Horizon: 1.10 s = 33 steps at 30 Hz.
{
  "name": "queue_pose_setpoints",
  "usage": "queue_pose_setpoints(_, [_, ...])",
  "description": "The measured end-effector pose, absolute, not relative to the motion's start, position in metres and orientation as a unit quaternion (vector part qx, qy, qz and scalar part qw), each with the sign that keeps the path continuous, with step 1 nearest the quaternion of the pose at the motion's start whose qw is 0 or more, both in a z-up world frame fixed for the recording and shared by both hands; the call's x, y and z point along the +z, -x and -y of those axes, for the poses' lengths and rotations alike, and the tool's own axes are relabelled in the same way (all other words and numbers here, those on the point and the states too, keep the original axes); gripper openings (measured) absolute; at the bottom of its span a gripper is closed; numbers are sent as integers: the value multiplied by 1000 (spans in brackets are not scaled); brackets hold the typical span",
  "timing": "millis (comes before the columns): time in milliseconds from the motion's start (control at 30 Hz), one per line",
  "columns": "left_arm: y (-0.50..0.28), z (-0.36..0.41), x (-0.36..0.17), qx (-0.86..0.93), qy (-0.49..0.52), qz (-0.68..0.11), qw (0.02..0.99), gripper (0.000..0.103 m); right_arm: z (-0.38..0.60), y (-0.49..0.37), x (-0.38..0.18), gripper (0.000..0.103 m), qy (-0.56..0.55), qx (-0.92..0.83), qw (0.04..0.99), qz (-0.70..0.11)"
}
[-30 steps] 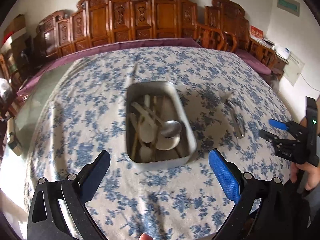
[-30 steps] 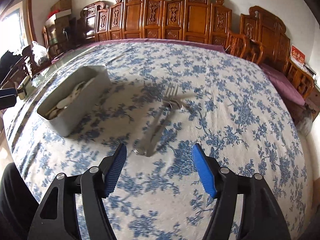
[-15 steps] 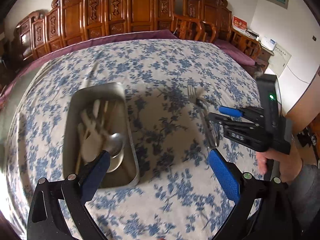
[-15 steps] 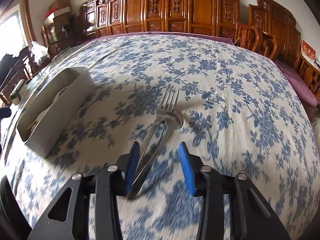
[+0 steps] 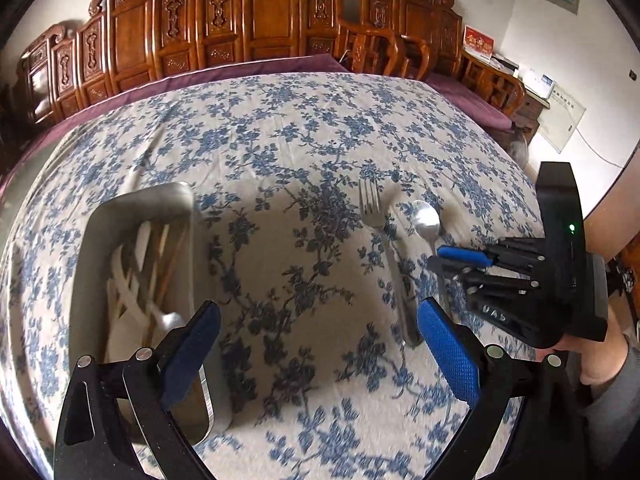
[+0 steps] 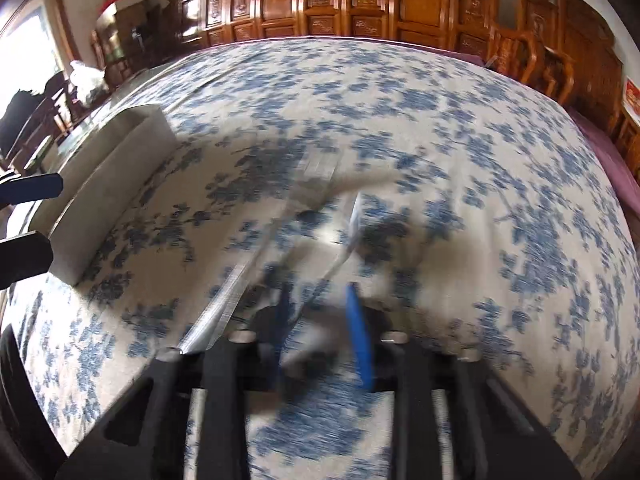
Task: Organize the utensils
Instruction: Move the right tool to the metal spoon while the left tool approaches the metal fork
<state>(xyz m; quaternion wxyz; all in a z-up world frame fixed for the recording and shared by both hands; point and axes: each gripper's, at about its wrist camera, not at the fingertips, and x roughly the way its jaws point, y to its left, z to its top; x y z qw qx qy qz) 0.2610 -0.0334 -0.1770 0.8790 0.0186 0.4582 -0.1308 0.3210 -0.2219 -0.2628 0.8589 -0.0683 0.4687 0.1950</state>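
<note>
**Right gripper closes on the spoon handle; fork lies alongside**

On the blue-flowered tablecloth (image 5: 304,152) a metal fork (image 5: 386,248) and a metal spoon (image 5: 427,224) lie side by side, their heads pointing toward the carved wooden chairs (image 5: 256,20) at the far edge. The right gripper (image 5: 448,260) reaches in from the right, low over the spoon's handle. Its jaws have just been closing and now stand narrow, with the thin handle between the blue pads. The right wrist view is blurred, so whether the pads already press on the handle cannot be told for sure. The fork's handle lies just left of the jaws, outside them.

The left gripper (image 5: 316,344) hovers with its jaws wide and nothing between them. Its left finger overlaps the near corner of the metal tray (image 5: 120,216). That tray sits well left of the fork. It holds white plastic utensils, a few wooden chopsticks and a metal spoon bowl.
</note>
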Motion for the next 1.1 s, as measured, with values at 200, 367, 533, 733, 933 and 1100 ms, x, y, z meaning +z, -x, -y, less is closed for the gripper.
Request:
queue_pose_setpoints(200, [-276,51,-189,-130,-27,-465,875,92,237,-327,-264,5,42,200,855,-477])
queue_pose_setpoints(367, [-282,58,-198,-131,-26,-470,873,91,251,-330,-262,0,11,203,854,-478])
queue_pose_setpoints(533, [-287,68,-208,-133,-34,-477,868,88,262,-328,-261,0,1,196,858,-475])
queue_pose_setpoints(733, [-291,66,-212,-124,-31,-477,870,88,254,-328,-258,14,13,191,866,-462])
queue_pose_setpoints(933, [-291,57,-214,-114,-26,-480,869,88,231,-336,-267,59,66,166,873,-454])
queue_pose_setpoints(1100, [-290,56,-212,-114,-24,-479,870,88,236,-352,-266,59,26,164,876,-453])
